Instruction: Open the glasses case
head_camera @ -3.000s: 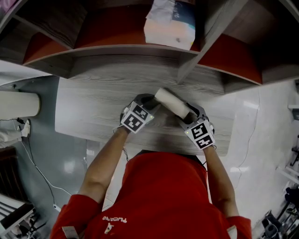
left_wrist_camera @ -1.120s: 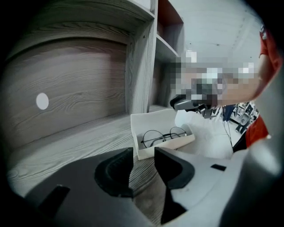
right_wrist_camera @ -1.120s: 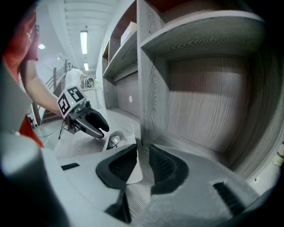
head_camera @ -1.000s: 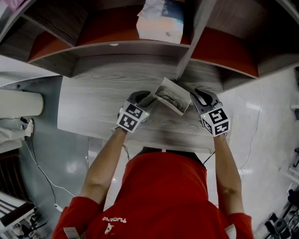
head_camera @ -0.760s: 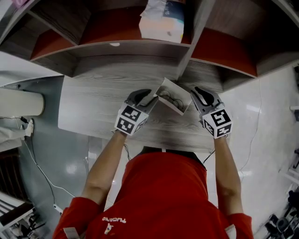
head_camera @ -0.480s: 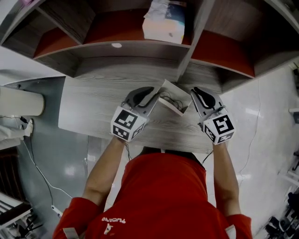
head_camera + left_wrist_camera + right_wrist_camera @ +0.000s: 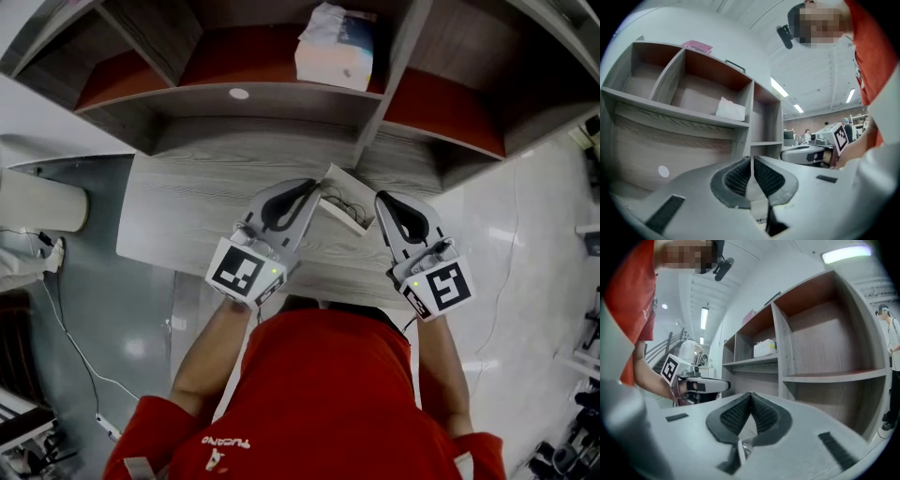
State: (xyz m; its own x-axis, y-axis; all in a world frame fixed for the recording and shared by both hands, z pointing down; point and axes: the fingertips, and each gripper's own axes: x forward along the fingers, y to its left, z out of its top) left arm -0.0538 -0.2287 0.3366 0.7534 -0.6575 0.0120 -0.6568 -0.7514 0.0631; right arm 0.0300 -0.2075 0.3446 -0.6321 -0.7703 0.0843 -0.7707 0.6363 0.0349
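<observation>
Glasses case [image 7: 343,199] is lying open on the counter [image 7: 178,211], its lid tilting up toward the shelves [image 7: 281,89] and glasses showing faintly inside. It is sitting between the two grippers, and neither is touching it. The task is judged as good as complete, with a clean withdrawal being the step in hand. To do that well, both grippers should be drawing straight away from the case and staying clear of the raised lid, so that nothing is knocking it shut or nudging the case along the counter.

Left gripper [image 7: 314,187]: fingers are closing, nearly together, with nothing between them. Right gripper [image 7: 380,200]: fingers are pressing fully together, holding nothing.

Pose: both hands are holding the grippers above the counter, pointing level toward the shelves. The left one is sitting just left of the case and the right one just right of it. Marker cubes are facing up to the head camera, and forearms are running back to the body
</observation>
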